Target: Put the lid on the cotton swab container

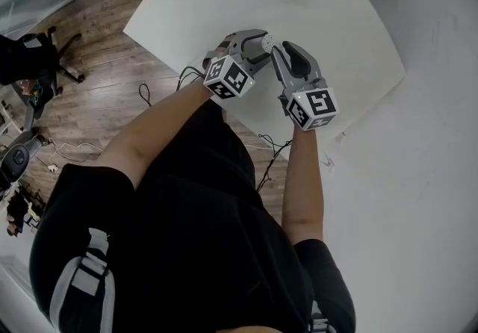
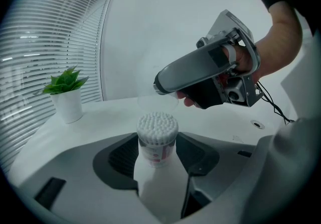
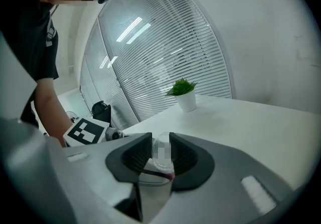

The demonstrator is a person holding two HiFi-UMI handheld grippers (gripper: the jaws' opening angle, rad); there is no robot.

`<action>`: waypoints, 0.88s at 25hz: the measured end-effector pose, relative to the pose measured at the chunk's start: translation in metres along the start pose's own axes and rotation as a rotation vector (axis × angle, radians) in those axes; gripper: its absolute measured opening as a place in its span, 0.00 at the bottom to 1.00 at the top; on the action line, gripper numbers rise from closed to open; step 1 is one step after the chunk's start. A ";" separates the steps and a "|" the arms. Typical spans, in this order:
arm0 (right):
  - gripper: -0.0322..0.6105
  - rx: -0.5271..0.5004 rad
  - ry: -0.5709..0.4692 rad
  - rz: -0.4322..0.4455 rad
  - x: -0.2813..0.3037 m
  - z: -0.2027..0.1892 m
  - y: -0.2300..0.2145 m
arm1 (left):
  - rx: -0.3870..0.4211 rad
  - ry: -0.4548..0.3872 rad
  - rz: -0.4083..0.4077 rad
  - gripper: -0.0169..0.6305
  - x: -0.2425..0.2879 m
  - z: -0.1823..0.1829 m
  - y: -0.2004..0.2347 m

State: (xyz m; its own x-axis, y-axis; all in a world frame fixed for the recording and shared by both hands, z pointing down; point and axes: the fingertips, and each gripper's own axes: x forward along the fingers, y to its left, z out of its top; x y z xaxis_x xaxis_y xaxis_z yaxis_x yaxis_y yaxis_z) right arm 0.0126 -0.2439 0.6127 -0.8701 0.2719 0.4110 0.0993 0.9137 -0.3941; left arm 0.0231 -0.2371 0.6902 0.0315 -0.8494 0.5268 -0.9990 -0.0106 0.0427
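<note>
In the left gripper view my left gripper (image 2: 157,153) is shut on the cotton swab container (image 2: 157,140). It is a small clear tub, packed with white swabs and standing upright with its top uncovered. Just above it hangs the clear lid (image 2: 157,102), held at the tip of my right gripper (image 2: 161,86). In the right gripper view that lid (image 3: 161,150) sits between the dark pads (image 3: 138,155), with my right gripper (image 3: 160,156) shut on it and the swab tips (image 3: 159,169) showing below. In the head view both grippers, left (image 1: 255,46) and right (image 1: 278,54), meet over the container (image 1: 268,42).
The white table (image 1: 328,3) carries a small potted plant (image 2: 66,98) near its far edge, by the window blinds (image 3: 165,62). Cables (image 1: 269,146) hang off the near edge. A chair (image 1: 30,55) stands on the wooden floor to the left.
</note>
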 end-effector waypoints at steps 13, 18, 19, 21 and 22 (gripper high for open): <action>0.23 -0.017 0.101 0.008 0.020 -0.023 0.005 | 0.006 0.004 0.000 0.39 0.000 0.000 0.000; 0.20 -0.058 0.127 -0.010 0.022 -0.025 0.006 | 0.001 0.003 0.003 0.39 -0.002 -0.001 0.000; 0.20 -0.068 0.136 -0.013 0.023 -0.026 0.006 | 0.001 0.003 0.003 0.39 -0.002 -0.001 0.000; 0.20 -0.087 0.150 -0.021 0.024 -0.028 0.005 | 0.001 0.004 0.001 0.39 -0.001 -0.001 0.000; 0.19 -0.096 0.153 -0.028 0.025 -0.028 0.004 | -0.001 0.005 0.001 0.39 -0.001 -0.001 0.000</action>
State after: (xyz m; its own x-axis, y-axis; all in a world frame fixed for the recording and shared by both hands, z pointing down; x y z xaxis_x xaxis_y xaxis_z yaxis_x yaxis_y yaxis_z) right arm 0.0054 -0.2247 0.6444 -0.7902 0.2825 0.5438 0.1285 0.9440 -0.3037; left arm 0.0230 -0.2358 0.6903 0.0310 -0.8469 0.5308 -0.9990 -0.0097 0.0429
